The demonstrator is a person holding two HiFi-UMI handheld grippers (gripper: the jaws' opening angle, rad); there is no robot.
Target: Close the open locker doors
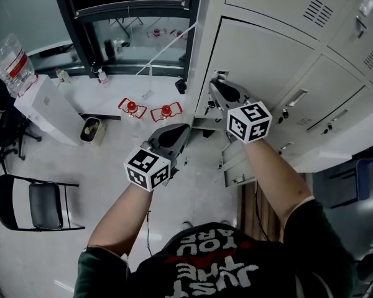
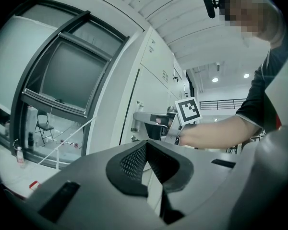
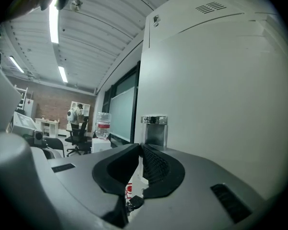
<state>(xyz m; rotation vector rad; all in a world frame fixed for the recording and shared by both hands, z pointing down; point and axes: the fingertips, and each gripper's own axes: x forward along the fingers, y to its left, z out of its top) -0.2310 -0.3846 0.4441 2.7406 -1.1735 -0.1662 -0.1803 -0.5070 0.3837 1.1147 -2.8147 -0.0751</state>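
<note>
Right tool, jaws narrow and empty, faces the locker door; its latch lies just beyond the tips. Left tool, closed and empty, hangs apart at left.

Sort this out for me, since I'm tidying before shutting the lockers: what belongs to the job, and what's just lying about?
Job: lockers, open lower door, right tongs.
Lying about: water bottle, folding chair, red floor objects, small bin.

Left of the lockers stood two red stands, one folding chair, one large water bottle, one white box and one small bin. Before the lockers were two grippers: one left gripper, one right gripper.
</note>
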